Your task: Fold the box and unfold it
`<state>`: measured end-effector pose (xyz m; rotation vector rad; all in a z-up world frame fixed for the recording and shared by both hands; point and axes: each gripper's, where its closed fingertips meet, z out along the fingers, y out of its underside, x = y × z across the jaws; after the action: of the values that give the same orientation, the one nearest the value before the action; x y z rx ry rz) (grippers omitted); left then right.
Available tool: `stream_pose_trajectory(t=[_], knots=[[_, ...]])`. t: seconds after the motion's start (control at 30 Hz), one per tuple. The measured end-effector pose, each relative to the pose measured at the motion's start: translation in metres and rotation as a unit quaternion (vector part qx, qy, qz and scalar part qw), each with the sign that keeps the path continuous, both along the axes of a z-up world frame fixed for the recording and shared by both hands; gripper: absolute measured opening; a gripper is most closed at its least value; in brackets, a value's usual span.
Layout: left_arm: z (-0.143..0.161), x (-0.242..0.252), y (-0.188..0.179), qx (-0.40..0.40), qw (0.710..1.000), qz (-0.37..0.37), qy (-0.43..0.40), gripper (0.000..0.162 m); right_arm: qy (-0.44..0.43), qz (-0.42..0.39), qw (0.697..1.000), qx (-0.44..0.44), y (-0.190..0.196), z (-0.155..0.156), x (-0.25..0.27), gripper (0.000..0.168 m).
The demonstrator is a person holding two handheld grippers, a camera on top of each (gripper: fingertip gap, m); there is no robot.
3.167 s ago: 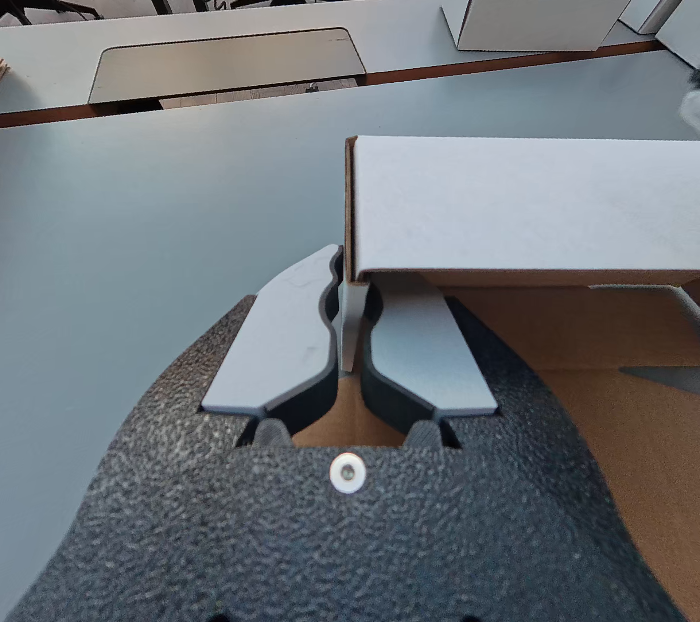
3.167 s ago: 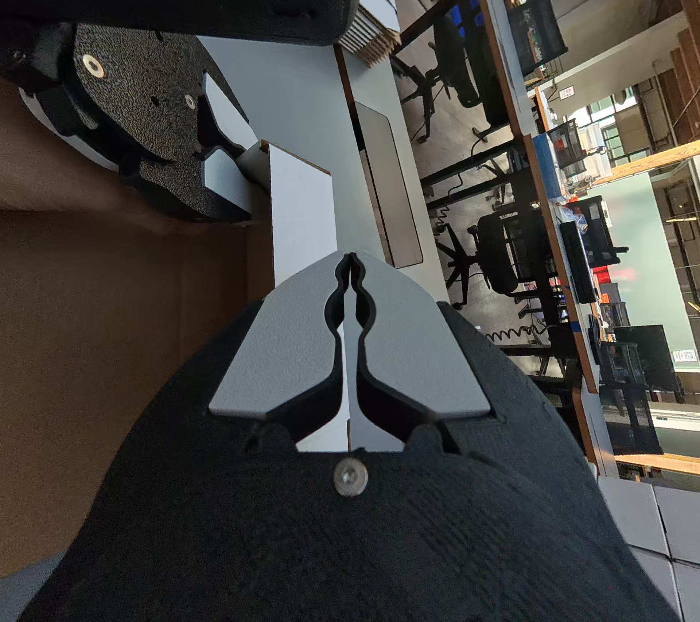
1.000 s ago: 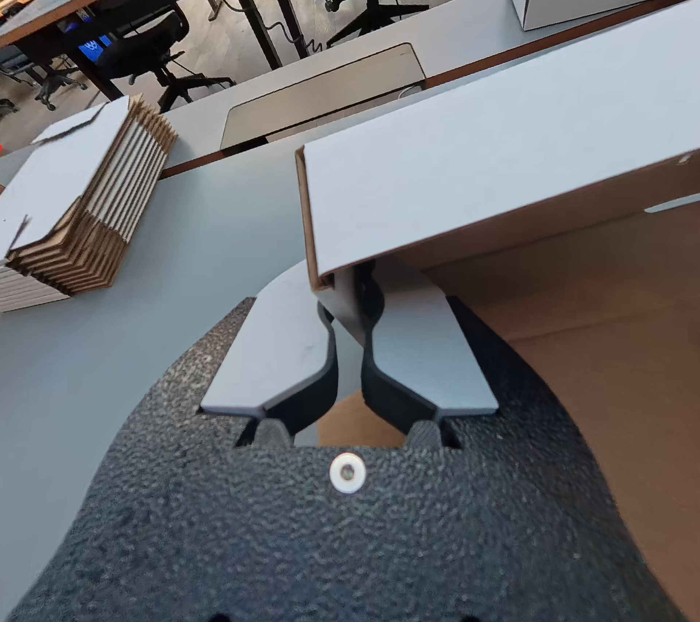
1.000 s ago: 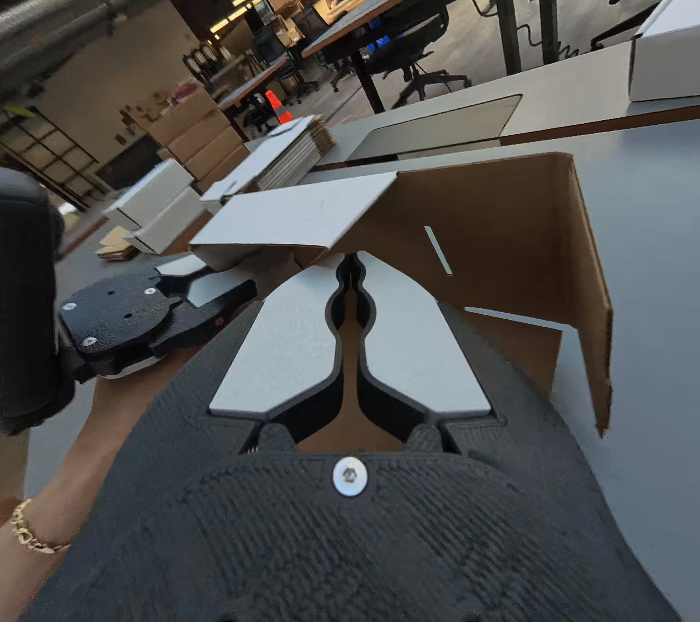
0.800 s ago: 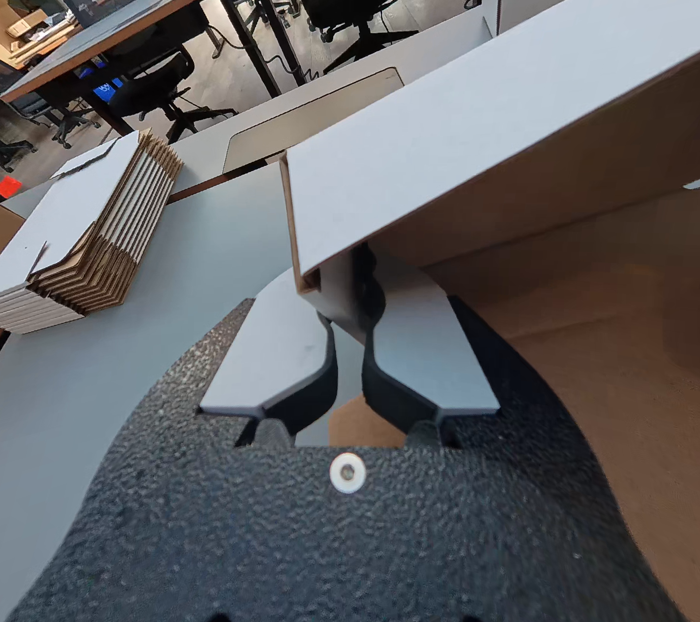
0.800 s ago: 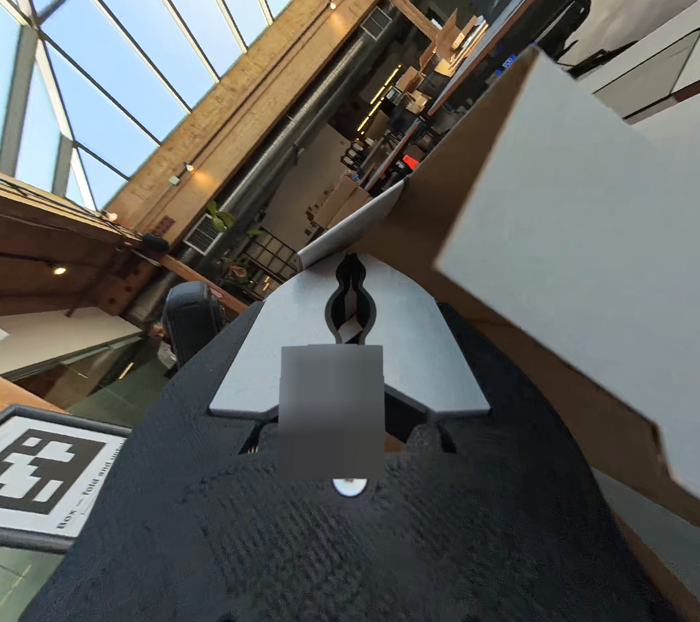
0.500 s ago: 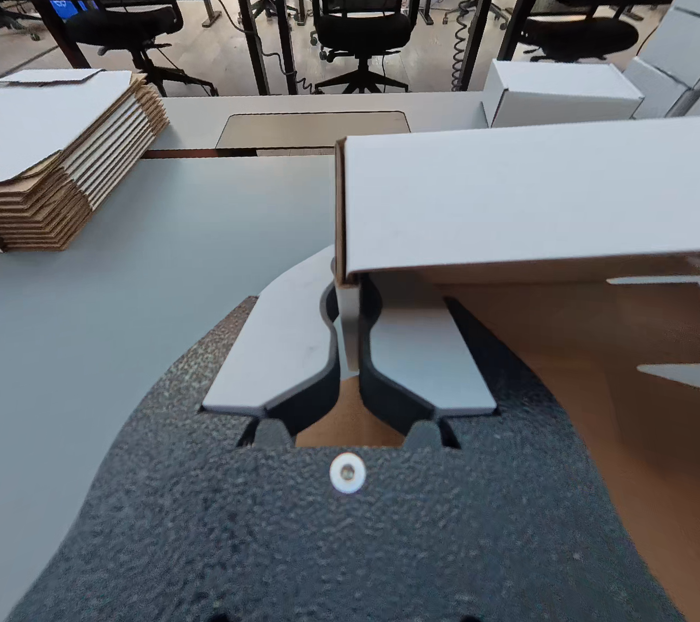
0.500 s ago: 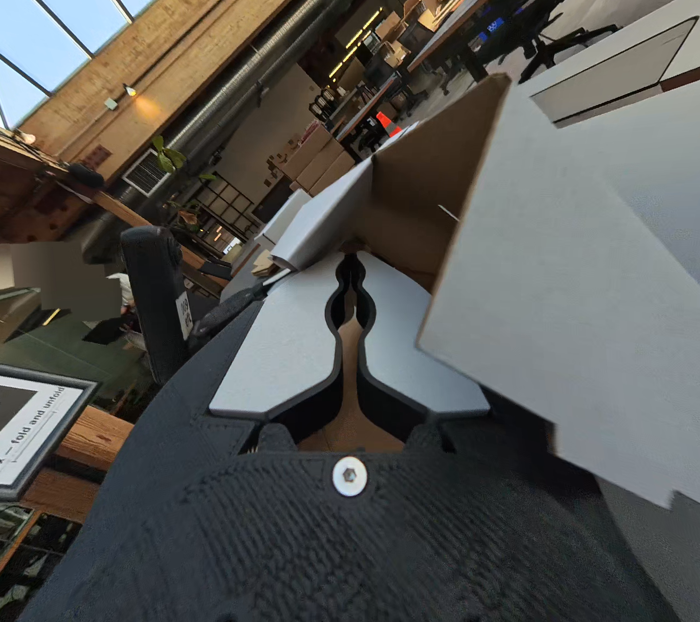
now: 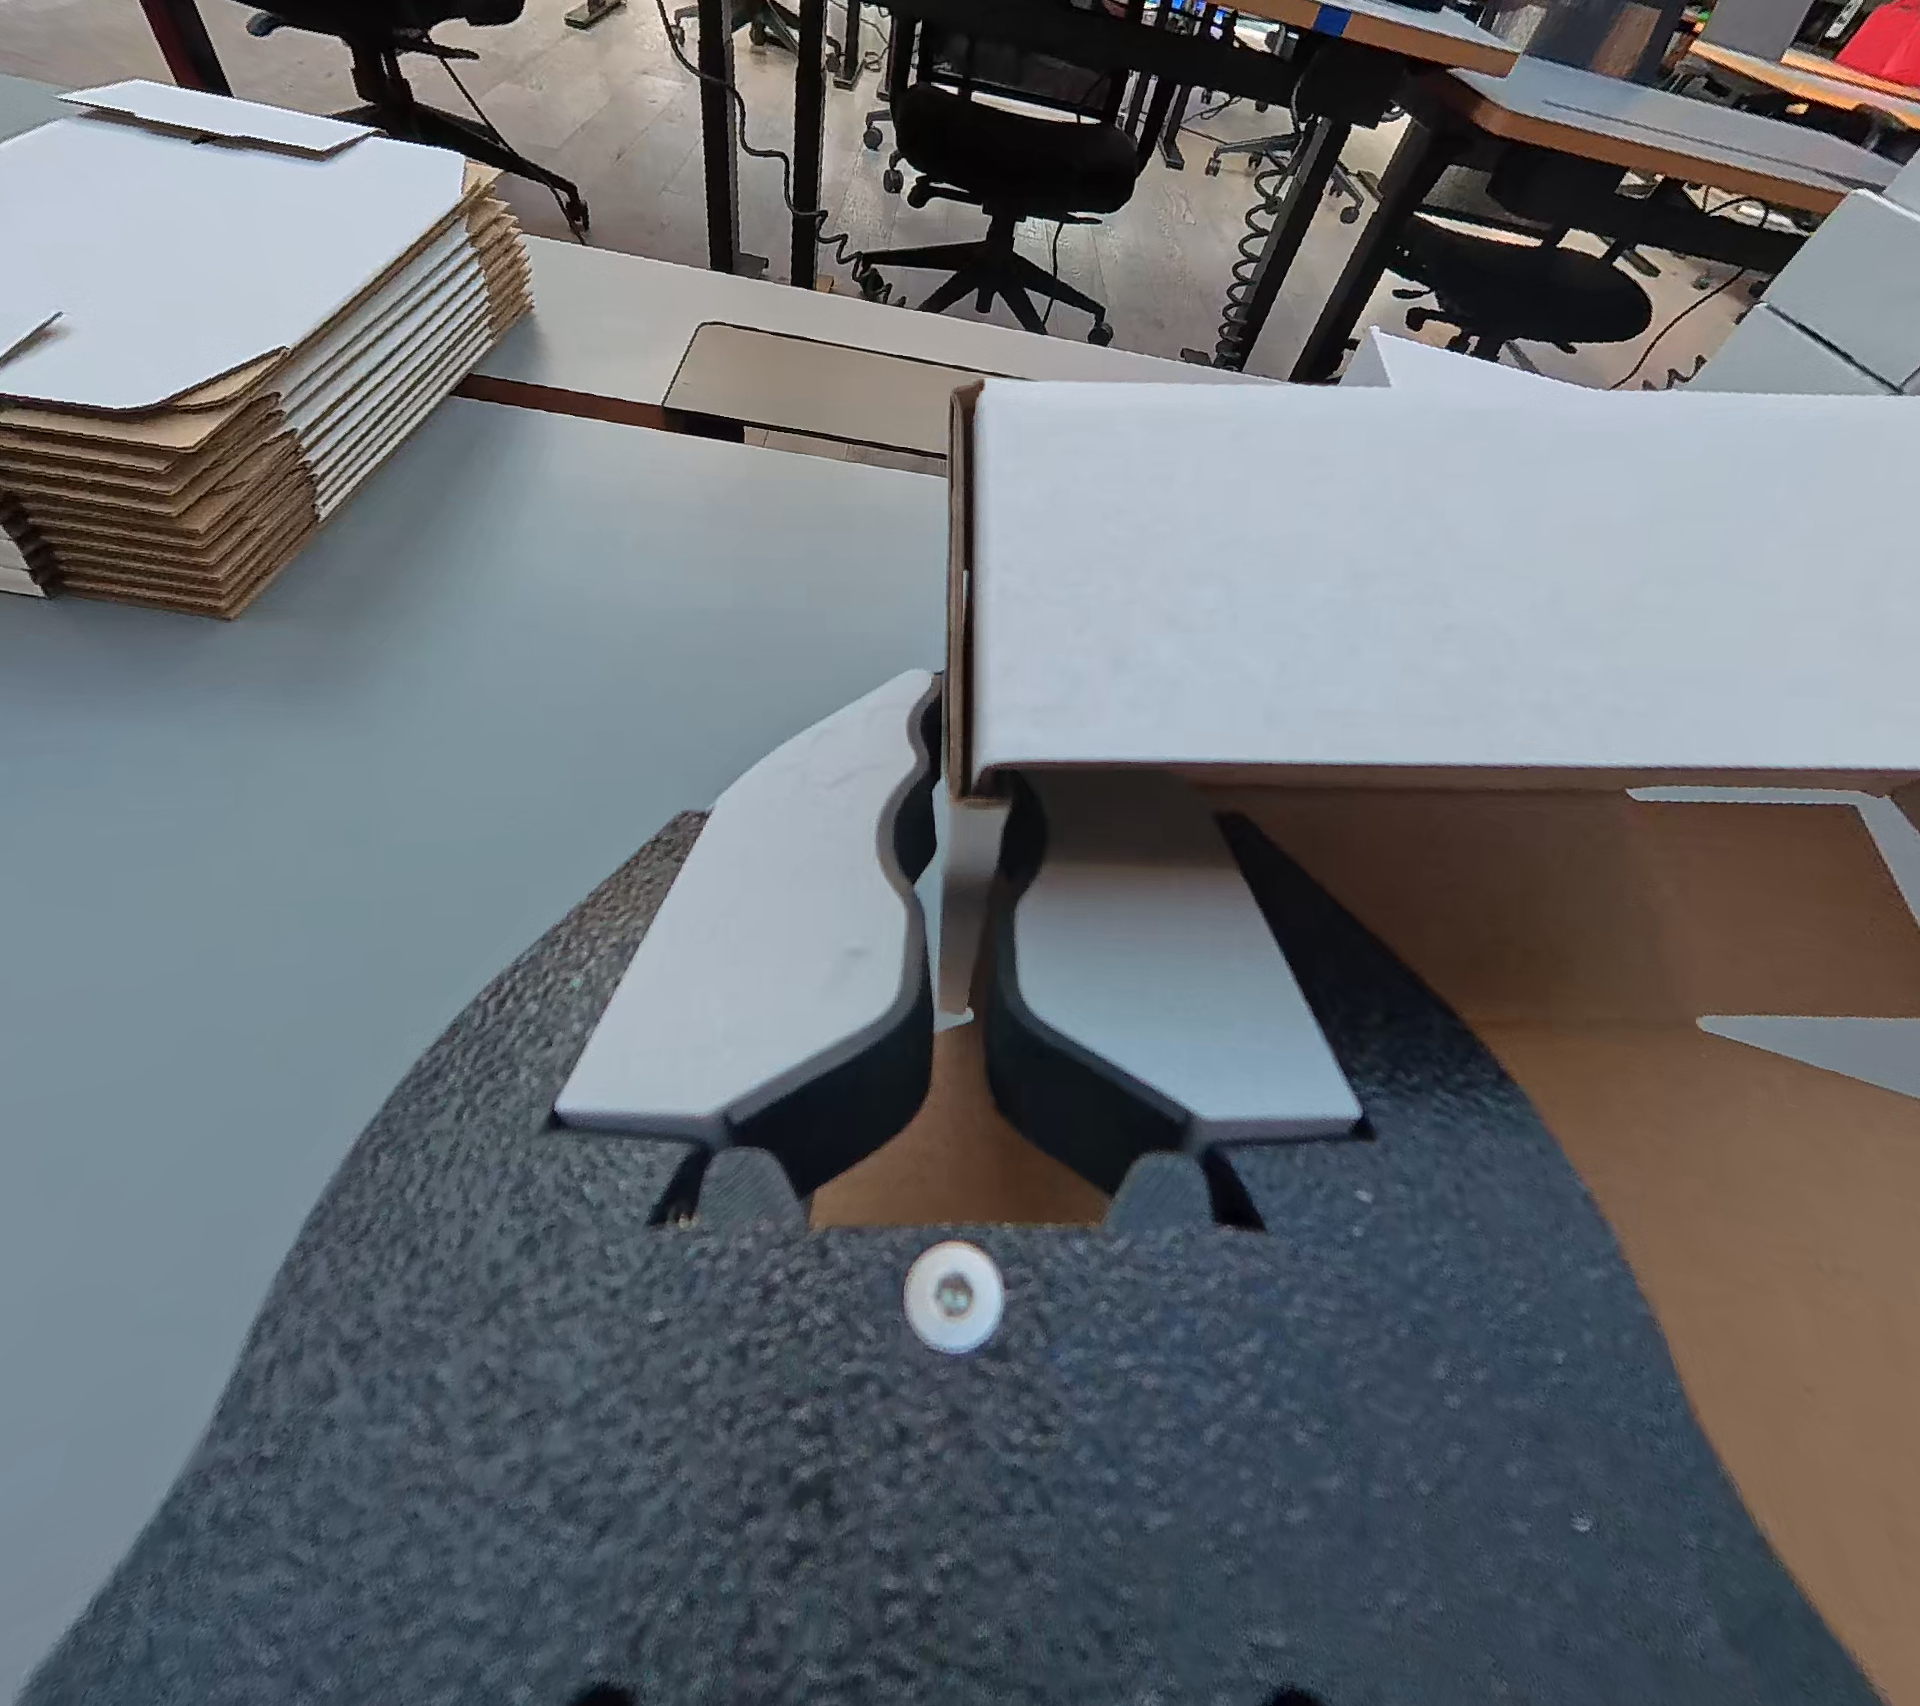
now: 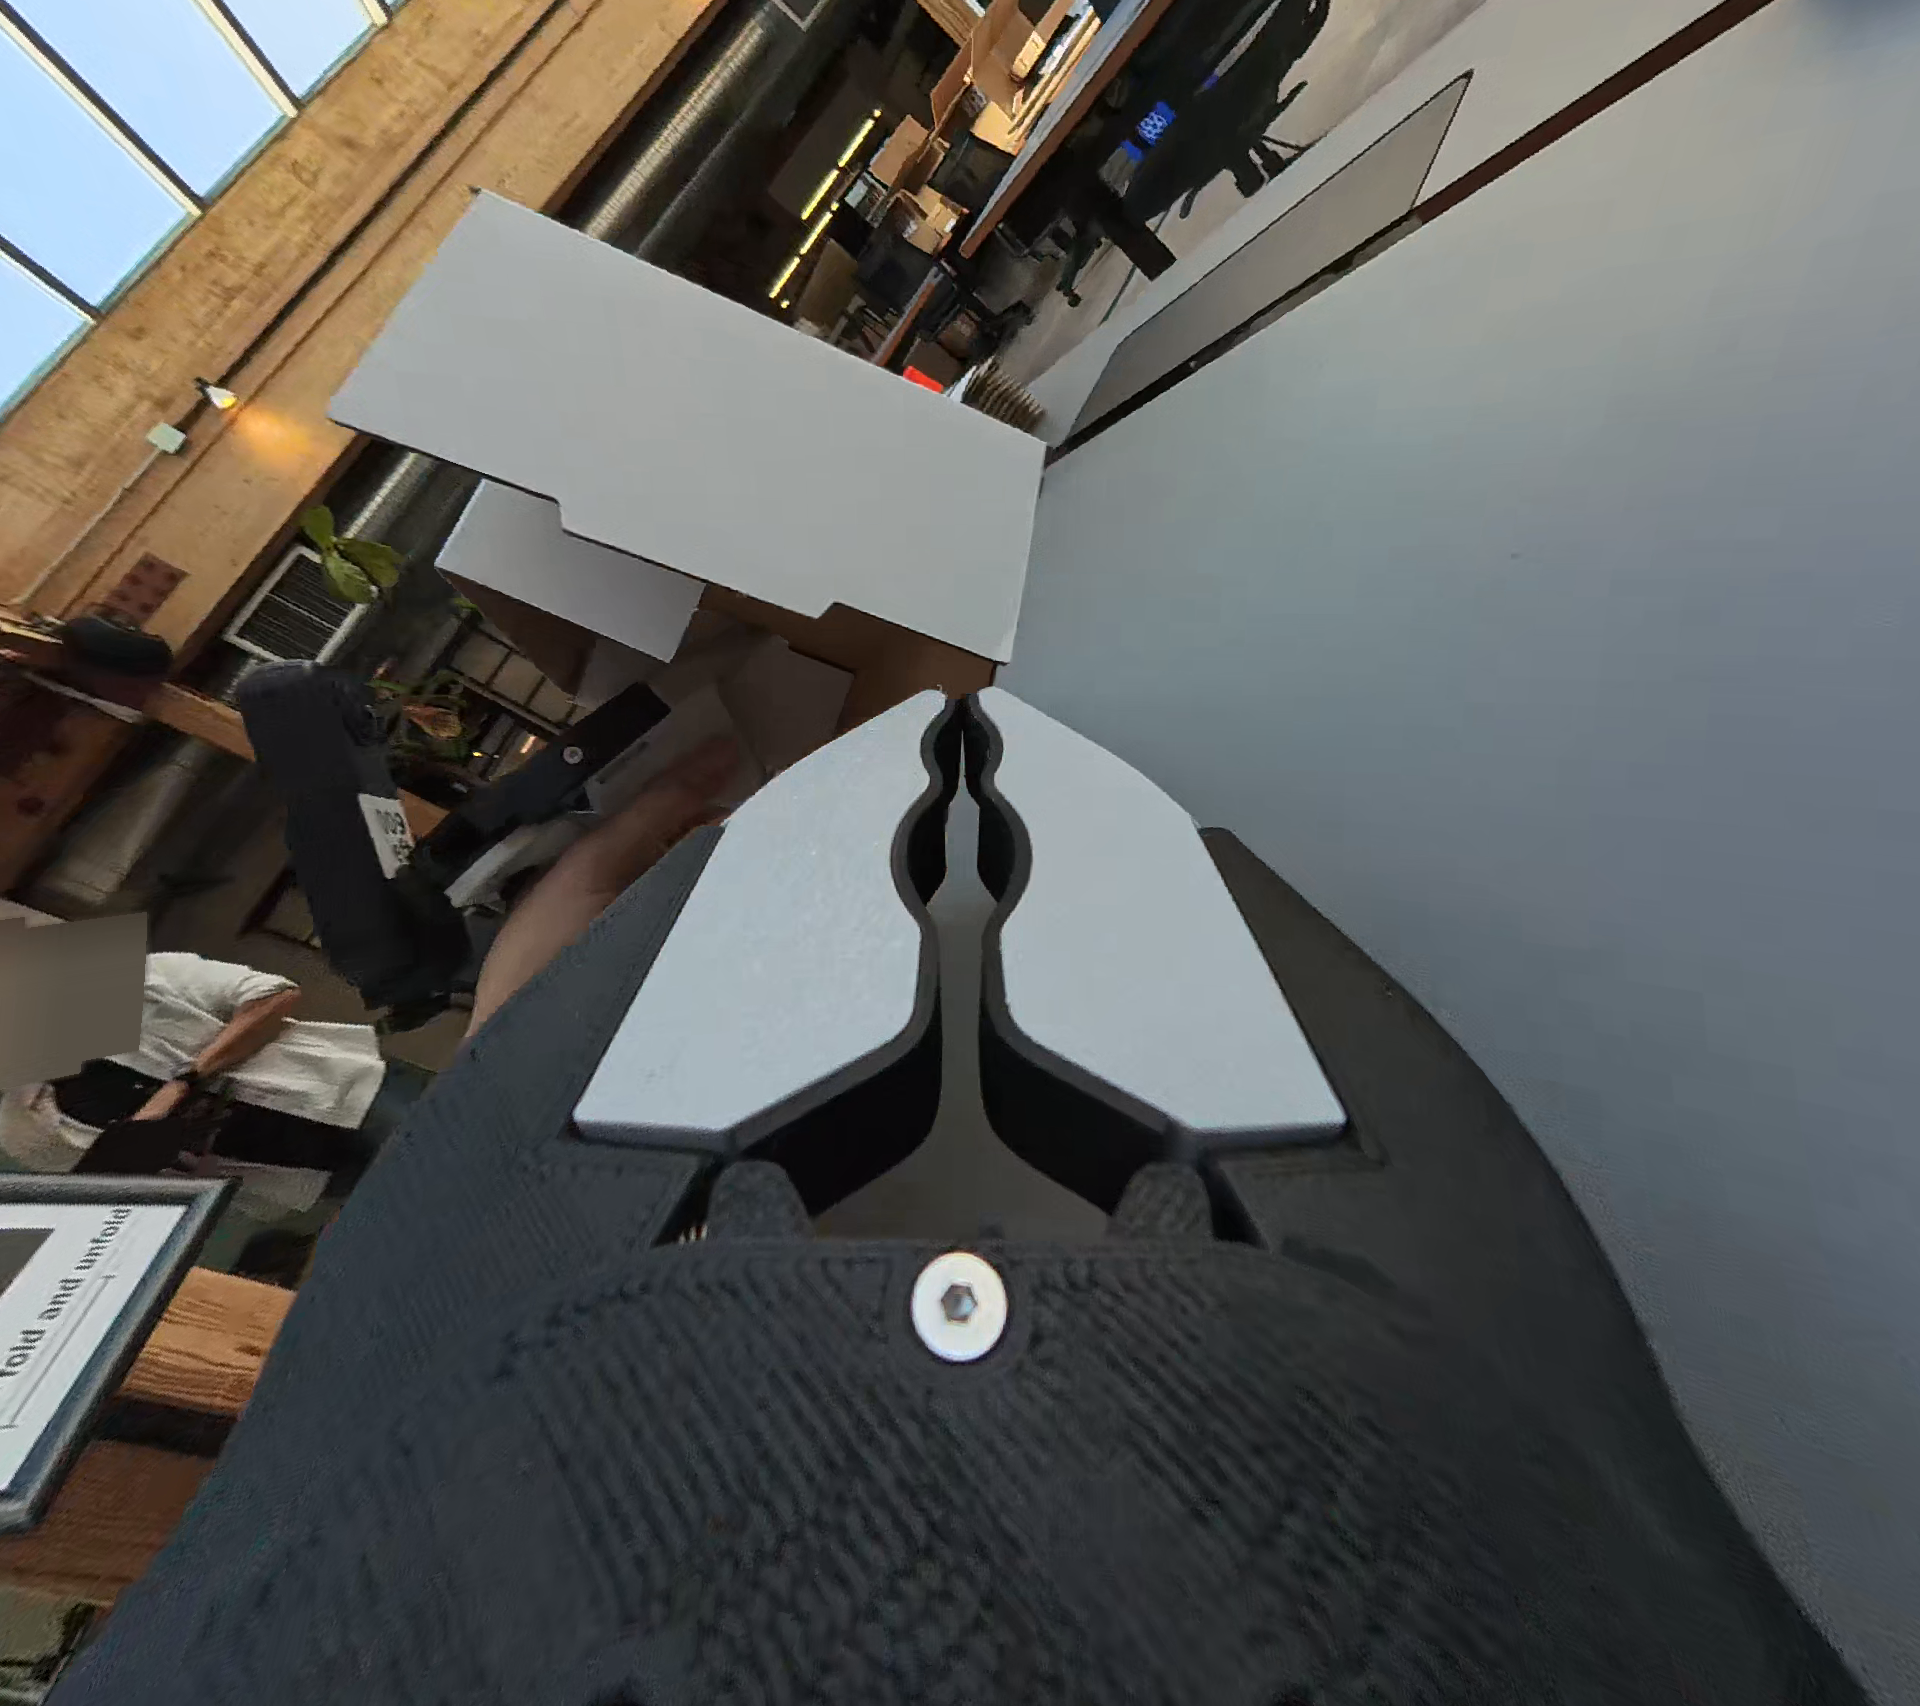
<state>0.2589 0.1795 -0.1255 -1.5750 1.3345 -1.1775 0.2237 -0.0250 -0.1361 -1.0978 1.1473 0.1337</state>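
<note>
Left gripper [image 9: 961, 835] clamped on box [image 9: 1434, 586] corner flap; right gripper [image 10: 961, 711] closed, empty, just beside box; flat cardboard stack [image 9: 208, 368] left of box.

White box [image 9: 1434, 576], half-folded on table [image 9: 436, 721]

We are looking level along the left tongs [image 9: 961, 825], close against the box [image 9: 1434, 576]; our right view is rolling sideways, near the counter [image 10: 1507, 617]. Both are sharing that box [image 10: 707, 430].
</note>
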Motion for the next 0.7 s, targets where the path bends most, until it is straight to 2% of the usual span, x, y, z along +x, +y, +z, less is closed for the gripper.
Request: stream_pose_trajectory(t=[0.03, 0.17, 0.3, 0.4, 0.5, 0.57, 0.7], knots=[[-0.001, -0.001, 0.000, 0.005, 1.000, -0.001, 0.002, 0.005, -0.013, 0.011, 1.000, 0.013, 0.003, 0.006, -0.003, 0.000], [-0.003, -0.003, -0.001, 0.012, 1.000, -0.007, 0.004, 0.005, -0.073, -0.020, 0.994, -0.076, 0.001, 0.017, -0.001, 0.000], [0.000, -0.006, -0.010, 0.031, 0.998, -0.053, -0.004, 0.005, -0.104, -0.095, 0.979, -0.145, -0.034, 0.033, 0.023, 0.000], [0.000, -0.009, -0.019, 0.069, 0.993, -0.100, -0.004, 0.006, -0.122, -0.073, 0.973, -0.181, -0.043, 0.043, 0.034, 0.000], [-0.003, -0.013, -0.037, 0.073, 0.985, -0.154, -0.001, 0.005, -0.129, -0.049, 0.960, -0.244, -0.046, 0.038, 0.046, 0.000], [-0.008, -0.012, -0.024, 0.079, 0.991, -0.104, 0.021, 0.005, -0.124, -0.031, 0.961, -0.246, -0.044, 0.035, 0.050, 0.000], [-0.014, -0.009, -0.007, 0.036, 0.998, -0.047, 0.036, 0.005, -0.128, -0.008, 0.963, -0.238, -0.034, 0.025, 0.037, 0.000]])
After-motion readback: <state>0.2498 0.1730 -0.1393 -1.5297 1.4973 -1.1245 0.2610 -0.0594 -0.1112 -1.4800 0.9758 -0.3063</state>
